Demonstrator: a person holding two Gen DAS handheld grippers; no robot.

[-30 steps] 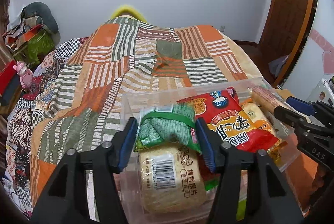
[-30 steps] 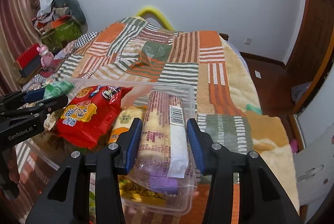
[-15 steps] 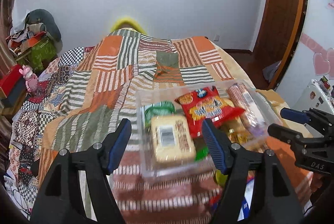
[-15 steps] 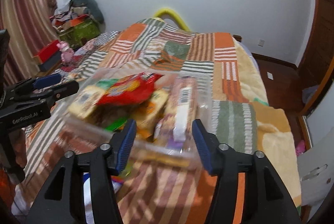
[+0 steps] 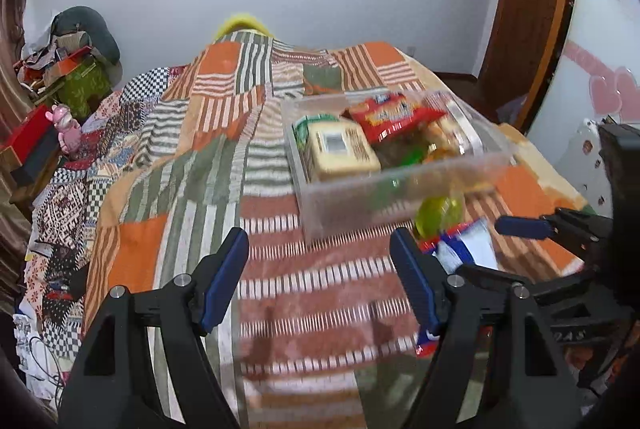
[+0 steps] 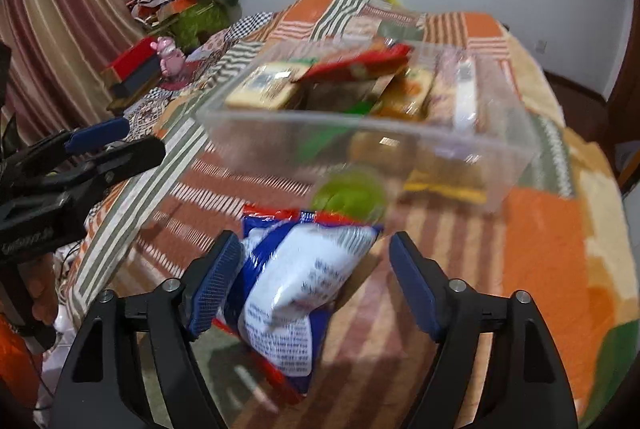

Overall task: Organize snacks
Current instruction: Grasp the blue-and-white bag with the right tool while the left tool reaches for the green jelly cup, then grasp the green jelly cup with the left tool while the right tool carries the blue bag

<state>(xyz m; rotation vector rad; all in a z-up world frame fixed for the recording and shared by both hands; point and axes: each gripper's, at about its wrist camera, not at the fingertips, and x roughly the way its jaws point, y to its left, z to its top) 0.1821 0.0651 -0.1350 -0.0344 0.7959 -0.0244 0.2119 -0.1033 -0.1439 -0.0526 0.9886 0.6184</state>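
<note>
A clear plastic bin [image 5: 316, 217] [image 6: 376, 145] full of snack packets sits on the patchwork bedspread: a yellow biscuit pack [image 5: 340, 149], a red bag [image 5: 394, 115] and others. A white-and-blue snack bag [image 6: 296, 285] [image 5: 464, 249] and a green round snack [image 6: 348, 195] [image 5: 438, 211] lie on the bed in front of the bin. My left gripper [image 5: 320, 281] is open and empty, well short of the bin. My right gripper [image 6: 314, 281] is open with the white-and-blue bag lying between its jaws, its left pad [image 6: 212, 285] close to the bag.
The patchwork bedspread [image 5: 192, 157] covers the bed. A cluttered side area with a pink toy [image 5: 66, 127] and red box [image 5: 28, 145] lies left. A wooden door [image 5: 528, 5] stands right. The other gripper shows in each view [image 5: 560, 229] [image 6: 76, 157].
Both grippers have pulled back from the bin and opened wider. The right gripper has let go of the long pack, which now lies in the bin. The white-and-blue bag has come into view.
</note>
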